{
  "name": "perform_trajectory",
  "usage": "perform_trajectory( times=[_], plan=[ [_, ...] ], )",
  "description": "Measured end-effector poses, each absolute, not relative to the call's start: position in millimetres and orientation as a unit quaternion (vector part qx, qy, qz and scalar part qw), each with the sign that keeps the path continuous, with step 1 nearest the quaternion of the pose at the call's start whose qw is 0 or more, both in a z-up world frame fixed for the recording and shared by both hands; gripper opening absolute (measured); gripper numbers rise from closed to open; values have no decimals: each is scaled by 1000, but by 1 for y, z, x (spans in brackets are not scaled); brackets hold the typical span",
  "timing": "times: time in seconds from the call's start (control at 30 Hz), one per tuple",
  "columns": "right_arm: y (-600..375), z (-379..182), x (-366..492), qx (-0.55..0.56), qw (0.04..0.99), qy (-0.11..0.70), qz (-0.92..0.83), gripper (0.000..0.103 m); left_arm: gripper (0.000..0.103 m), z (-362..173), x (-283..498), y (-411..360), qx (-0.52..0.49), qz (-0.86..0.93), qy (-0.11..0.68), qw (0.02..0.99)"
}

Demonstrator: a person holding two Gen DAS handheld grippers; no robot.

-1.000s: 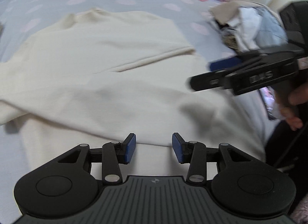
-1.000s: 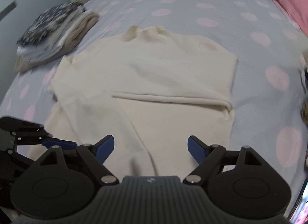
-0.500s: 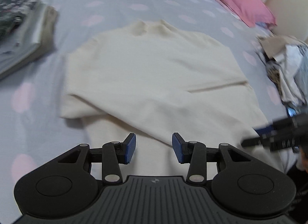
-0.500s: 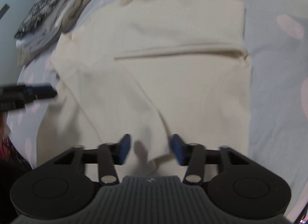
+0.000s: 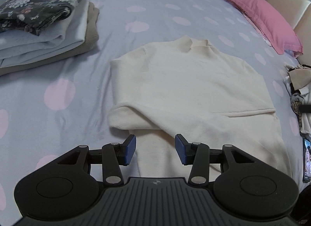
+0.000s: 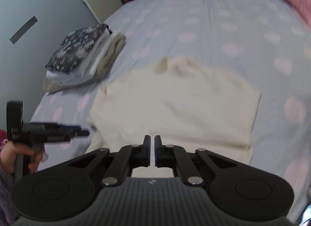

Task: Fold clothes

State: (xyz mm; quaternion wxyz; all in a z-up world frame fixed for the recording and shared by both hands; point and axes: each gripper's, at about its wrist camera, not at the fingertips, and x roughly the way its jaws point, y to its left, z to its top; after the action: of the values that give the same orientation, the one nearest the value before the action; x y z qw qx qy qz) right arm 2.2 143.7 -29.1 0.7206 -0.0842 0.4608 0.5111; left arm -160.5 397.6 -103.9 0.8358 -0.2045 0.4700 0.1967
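A cream sweater (image 5: 190,89) lies flat on the bed with both sleeves folded across its body; it also shows in the right wrist view (image 6: 175,105). My left gripper (image 5: 155,148) is open and empty, just above the sweater's near hem. My right gripper (image 6: 152,151) has its jaws almost together, with a thin gap and no cloth between the pads, over the sweater's near edge. The left gripper also shows side-on at the left of the right wrist view (image 6: 77,131), blurred.
A stack of folded clothes (image 5: 42,23) with a dark floral piece on top sits at the far left of the spotted grey bedspread (image 5: 48,119). A pink pillow (image 5: 264,16) lies at the far right. A pile of unfolded clothes (image 5: 299,89) and a phone (image 5: 307,159) are at the right edge.
My right gripper has closed from wide open to nearly shut and pulled back. My left gripper has swung left and back, still open. The sweater has not moved.
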Motion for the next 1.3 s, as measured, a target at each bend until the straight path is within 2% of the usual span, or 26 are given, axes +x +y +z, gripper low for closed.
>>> perform_trajectory(
  times=[0.1, 0.13, 0.17, 0.2, 0.47, 0.57, 0.6, 0.67, 0.87, 1.3],
  plan=[
    [147, -35, 4, -99, 722, 470, 498, 20, 42, -102, -163, 398, -205, 196, 469, 836],
    [147, -40, 4, -104, 721, 477, 493, 26, 42, -102, -163, 397, -205, 196, 469, 837],
    [145, -48, 4, -108, 719, 484, 487, 41, 42, -102, -164, 398, -205, 195, 469, 837],
    [141, -57, 3, -111, 717, 493, 481, 47, 42, -102, -164, 398, -205, 195, 469, 837],
    [104, -137, 2, -122, 704, 566, 412, 47, 42, -99, -166, 400, -221, 192, 461, 837],
    [98, -155, -4, -102, 692, 586, 408, 45, 42, -97, -168, 402, -227, 198, 457, 837],
    [98, -156, -7, -97, 691, 587, 412, 35, 42, -96, -169, 403, -229, 201, 455, 836],
    [100, -153, -13, -89, 688, 582, 425, 7, 42, -95, -172, 407, -236, 210, 451, 834],
    [119, -95, -19, -86, 701, 536, 463, 7, 42, -92, -183, 422, -257, 233, 438, 829],
    [238, 127, -7, -105, 752, 351, 548, 7, 42, -114, -186, 433, -239, 253, 469, 812]
  ],
)
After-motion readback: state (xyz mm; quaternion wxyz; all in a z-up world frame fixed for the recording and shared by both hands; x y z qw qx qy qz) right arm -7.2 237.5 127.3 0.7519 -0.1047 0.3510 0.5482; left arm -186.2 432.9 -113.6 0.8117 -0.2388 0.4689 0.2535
